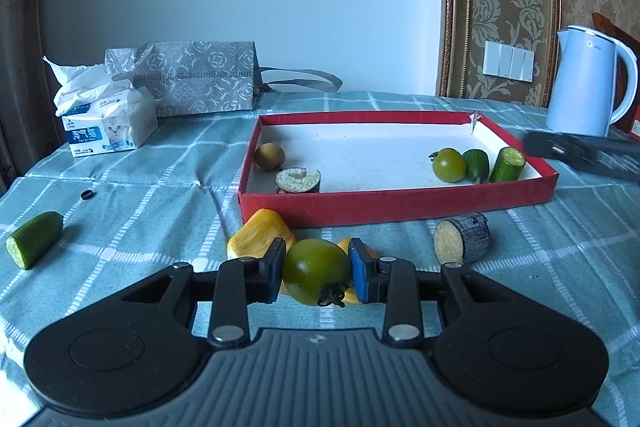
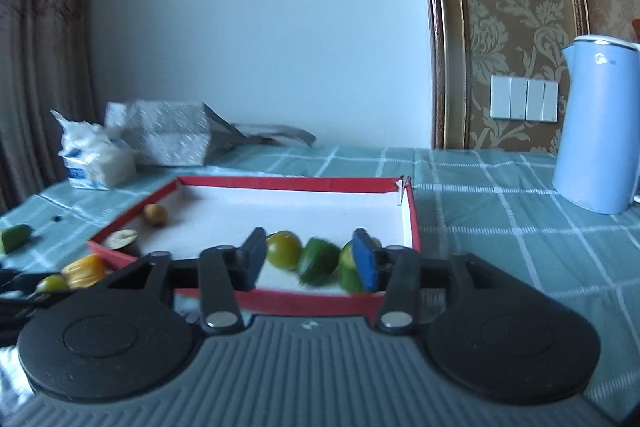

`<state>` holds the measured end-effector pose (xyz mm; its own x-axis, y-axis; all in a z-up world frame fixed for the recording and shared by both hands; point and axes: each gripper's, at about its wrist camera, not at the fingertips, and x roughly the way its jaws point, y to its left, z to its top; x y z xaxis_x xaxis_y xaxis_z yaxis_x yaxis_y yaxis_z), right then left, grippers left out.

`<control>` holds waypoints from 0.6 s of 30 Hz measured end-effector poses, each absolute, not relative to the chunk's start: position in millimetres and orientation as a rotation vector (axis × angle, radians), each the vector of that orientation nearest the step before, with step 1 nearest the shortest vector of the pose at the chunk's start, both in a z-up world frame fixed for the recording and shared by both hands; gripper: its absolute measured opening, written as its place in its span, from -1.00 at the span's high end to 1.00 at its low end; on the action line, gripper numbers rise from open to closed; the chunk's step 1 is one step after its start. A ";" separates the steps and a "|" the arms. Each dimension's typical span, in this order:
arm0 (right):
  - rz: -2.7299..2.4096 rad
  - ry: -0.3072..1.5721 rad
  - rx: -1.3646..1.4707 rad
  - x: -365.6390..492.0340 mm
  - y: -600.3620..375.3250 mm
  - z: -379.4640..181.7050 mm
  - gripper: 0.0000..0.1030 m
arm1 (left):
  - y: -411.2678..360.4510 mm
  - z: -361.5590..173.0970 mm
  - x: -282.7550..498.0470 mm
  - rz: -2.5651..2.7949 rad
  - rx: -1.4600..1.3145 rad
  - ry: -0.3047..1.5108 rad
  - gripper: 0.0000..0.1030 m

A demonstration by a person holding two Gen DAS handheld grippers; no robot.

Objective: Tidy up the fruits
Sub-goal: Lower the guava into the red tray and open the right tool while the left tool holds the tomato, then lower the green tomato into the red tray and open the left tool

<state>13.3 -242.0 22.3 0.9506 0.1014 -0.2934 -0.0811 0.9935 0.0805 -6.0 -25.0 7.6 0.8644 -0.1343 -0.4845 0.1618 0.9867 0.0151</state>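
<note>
The red tray keeps a bare white middle; a kiwi and eggplant slice crowd its left end, a green tomato and cucumber pieces its right. Yellow fruit and another eggplant chunk lie before its near wall.

Blurred in right wrist view: cucumber pieces. Half hidden behind held tomato: yellow fruit. Cut off at right edge: kettle.

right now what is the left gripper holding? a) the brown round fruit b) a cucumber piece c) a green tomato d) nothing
c: the left gripper is shut on a green tomato in front of the red box, while the cucumber piece lies apart on the tablecloth and the brown round fruit sits inside the box.
</note>
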 end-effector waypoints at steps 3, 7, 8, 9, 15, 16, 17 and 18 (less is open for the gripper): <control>0.097 0.253 0.074 -13.5 -240.6 13.7 -0.31 | -26.1 7.9 -6.4 -0.134 0.065 0.501 0.36; 0.113 0.242 0.077 -25.0 -237.5 11.6 -0.31 | -26.4 9.3 -7.7 -0.105 0.082 0.498 0.36; 0.113 0.246 0.078 -25.3 -236.3 10.1 -0.31 | -25.7 10.2 -8.1 -0.099 0.082 0.498 0.36; 0.118 0.261 0.069 -24.6 -234.4 7.7 -0.31 | -25.0 11.5 -8.2 -0.095 0.082 0.501 0.36; 0.125 0.264 0.069 -27.3 -232.2 5.8 -0.50 | -26.8 31.1 1.0 -0.086 0.099 0.486 0.35; 0.125 0.266 0.073 -27.1 -232.8 5.6 -0.50 | -28.5 35.4 2.8 -0.085 0.104 0.475 0.35; 0.126 0.269 0.075 -26.5 -232.9 5.4 -0.50 | -30.5 39.3 4.7 -0.083 0.109 0.463 0.35; 0.129 0.274 0.077 -25.8 -232.9 5.4 -0.50 | -32.8 42.7 7.2 -0.082 0.113 0.452 0.35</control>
